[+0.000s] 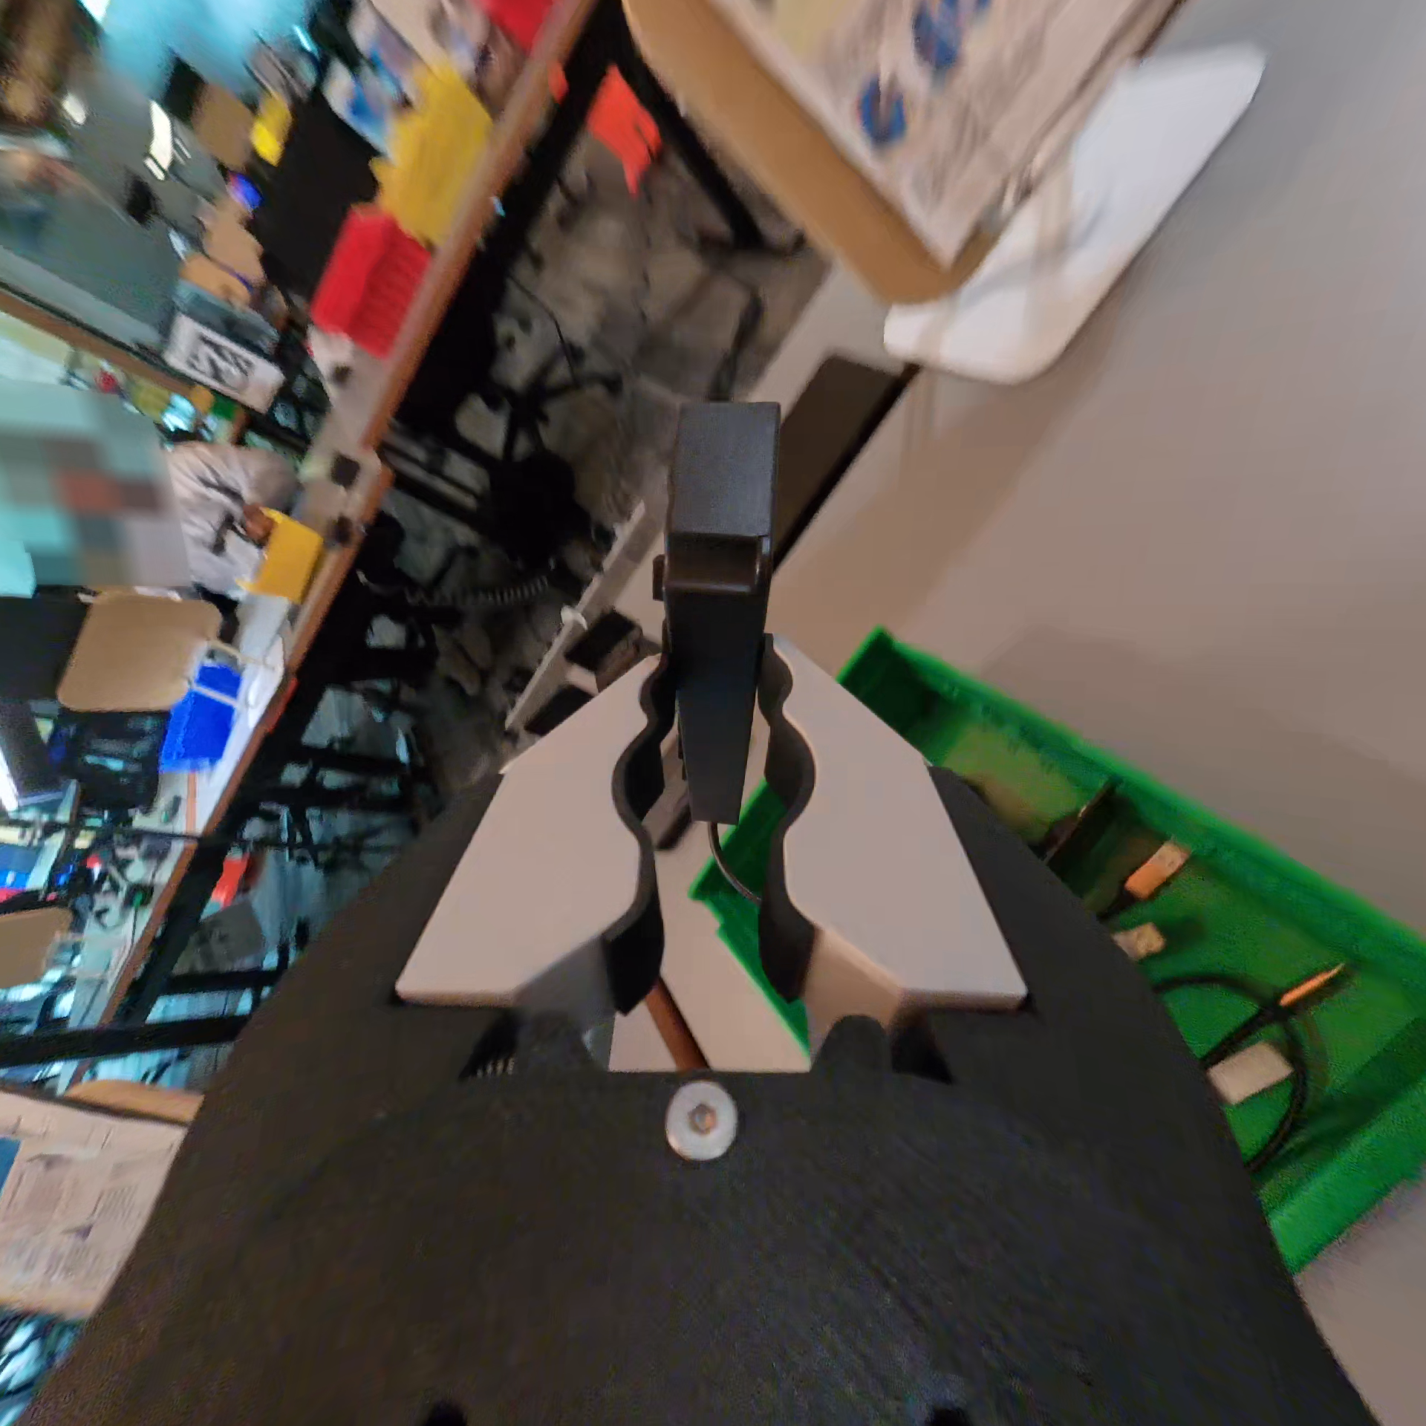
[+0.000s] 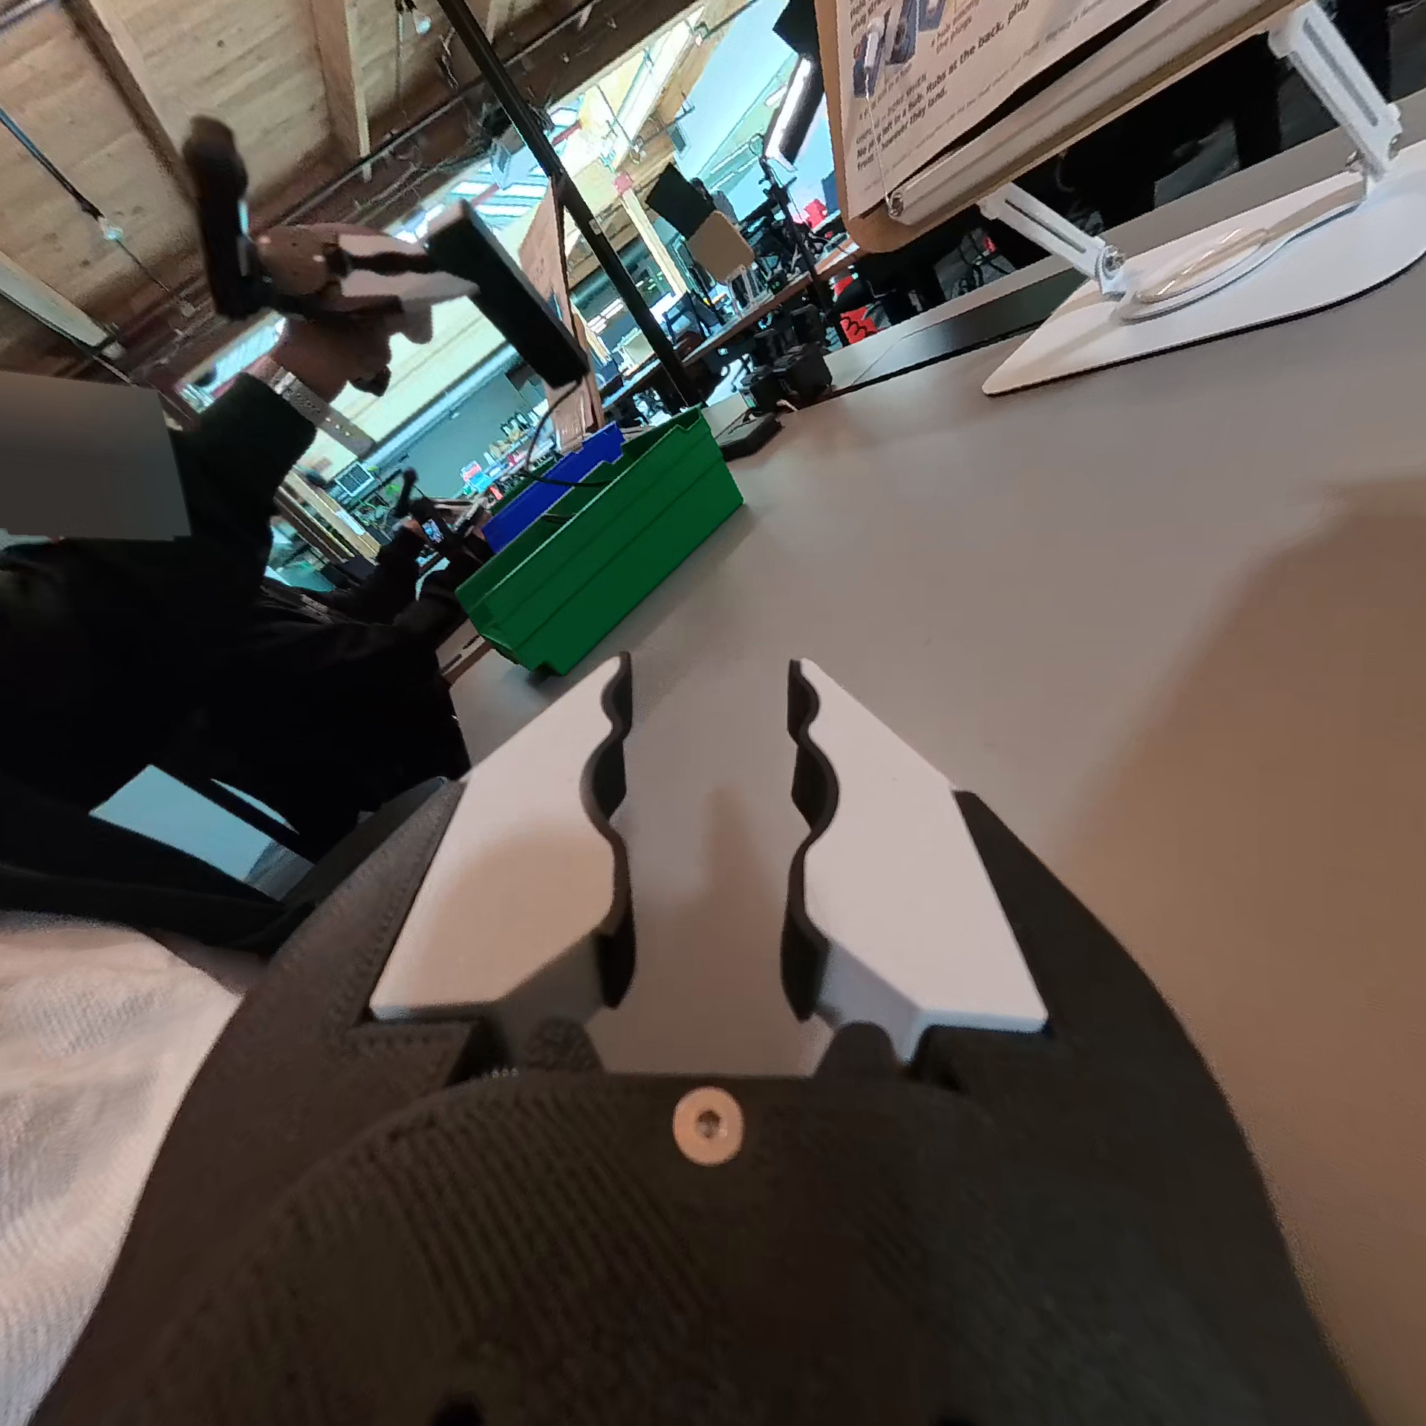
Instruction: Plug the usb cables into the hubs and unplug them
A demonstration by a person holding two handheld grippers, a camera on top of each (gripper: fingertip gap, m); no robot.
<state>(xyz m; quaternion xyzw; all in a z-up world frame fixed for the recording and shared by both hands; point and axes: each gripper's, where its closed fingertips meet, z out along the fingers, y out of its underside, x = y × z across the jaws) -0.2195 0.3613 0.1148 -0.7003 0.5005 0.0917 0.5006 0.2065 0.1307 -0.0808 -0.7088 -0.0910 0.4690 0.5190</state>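
**Lifting a hub above the green bin**

Gripping a black USB hub (image 1: 721, 586), the left gripper (image 1: 714, 741) held it raised in the air, its jaws closed on the hub's narrow lower end. A thin black cable (image 1: 725, 868) hung from that end down toward the green bin (image 1: 1312, 1204). Inside the bin lay further cables with pale and orange-tinted plugs, one white plug (image 1: 1248, 1072) near its front wall. The bin sat on the grey desk (image 2: 1003, 579) near its left edge, with a blue bin (image 2: 555, 486) just behind it. The right gripper (image 2: 710, 687) rested low over the desk's near edge, its jaws apart and holding nothing. In the right wrist view, the left gripper (image 2: 432, 270) and hub (image 2: 509, 301) appeared high above the bins. A white stand (image 2: 1204, 285) carrying a printed board occupied the desk's far right corner.
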